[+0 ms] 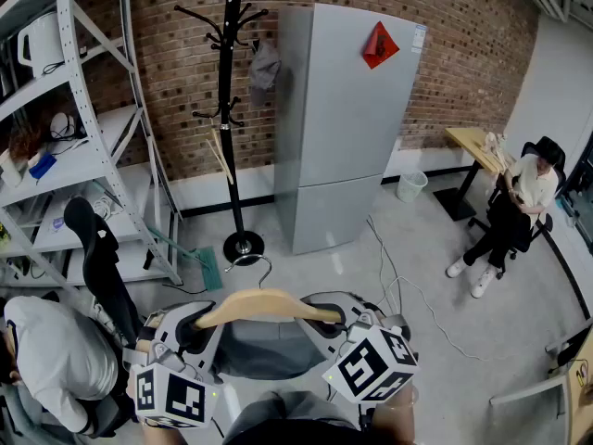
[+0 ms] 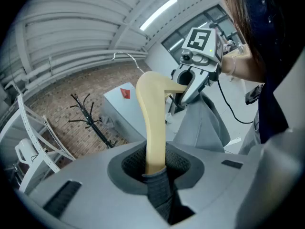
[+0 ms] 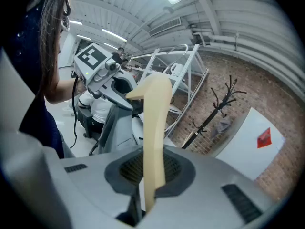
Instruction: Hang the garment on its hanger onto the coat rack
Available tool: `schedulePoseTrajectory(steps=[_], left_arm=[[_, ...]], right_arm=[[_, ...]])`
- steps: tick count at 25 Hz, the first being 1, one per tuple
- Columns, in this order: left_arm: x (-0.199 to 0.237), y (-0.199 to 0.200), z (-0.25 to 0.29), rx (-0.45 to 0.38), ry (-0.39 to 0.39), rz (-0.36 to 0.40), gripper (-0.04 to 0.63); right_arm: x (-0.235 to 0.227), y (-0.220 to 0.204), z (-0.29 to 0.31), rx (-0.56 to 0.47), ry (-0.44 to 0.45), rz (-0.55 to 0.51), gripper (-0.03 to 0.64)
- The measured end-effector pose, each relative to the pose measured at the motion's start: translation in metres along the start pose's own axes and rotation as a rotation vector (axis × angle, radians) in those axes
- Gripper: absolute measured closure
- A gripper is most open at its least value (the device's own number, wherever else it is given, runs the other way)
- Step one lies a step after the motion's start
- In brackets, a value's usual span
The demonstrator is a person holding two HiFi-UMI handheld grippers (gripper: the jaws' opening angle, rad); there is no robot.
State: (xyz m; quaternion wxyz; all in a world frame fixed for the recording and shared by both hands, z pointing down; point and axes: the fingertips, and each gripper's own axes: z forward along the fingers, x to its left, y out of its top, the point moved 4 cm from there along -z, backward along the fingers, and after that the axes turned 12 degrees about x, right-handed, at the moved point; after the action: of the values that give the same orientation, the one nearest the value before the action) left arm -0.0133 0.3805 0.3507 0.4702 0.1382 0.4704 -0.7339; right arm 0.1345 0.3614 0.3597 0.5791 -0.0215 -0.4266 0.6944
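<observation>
A pale wooden hanger (image 1: 264, 306) with a metal hook (image 1: 250, 265) is held level just below my head, and a grey garment (image 1: 264, 349) hangs under it. My left gripper (image 1: 190, 327) is shut on the hanger's left end (image 2: 153, 123), pinching garment cloth (image 2: 159, 190) with it. Shut on the right end (image 3: 155, 132) is my right gripper (image 1: 347, 323). The black coat rack (image 1: 230, 109) stands ahead by the brick wall, its round base (image 1: 243, 247) on the floor beyond the hook. It also shows as the coat rack (image 2: 90, 116) and the coat rack (image 3: 212, 113) in the gripper views.
A grey cloth (image 1: 263, 66) hangs on one rack peg. A grey fridge (image 1: 343, 128) stands right of the rack and a white metal shelf (image 1: 83, 156) left of it. One person (image 1: 514, 202) sits at the right, another (image 1: 51, 360) at lower left. A cable (image 1: 394, 281) lies on the floor.
</observation>
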Motion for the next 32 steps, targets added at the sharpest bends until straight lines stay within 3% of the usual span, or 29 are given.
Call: schedulePoseTrajectory(steps=[16, 32], left_arm=[[0.007, 0.002, 0.026, 0.015, -0.013, 0.0, 0.523], [0.031, -0.003, 0.076, 0.054, 0.028, -0.045, 0.522]], right_arm=[[-0.017, -0.009, 0.019, -0.003, 0.019, 0.023, 0.574], [-0.062, -0.013, 0.064, -0.021, 0.037, -0.042, 0.574]])
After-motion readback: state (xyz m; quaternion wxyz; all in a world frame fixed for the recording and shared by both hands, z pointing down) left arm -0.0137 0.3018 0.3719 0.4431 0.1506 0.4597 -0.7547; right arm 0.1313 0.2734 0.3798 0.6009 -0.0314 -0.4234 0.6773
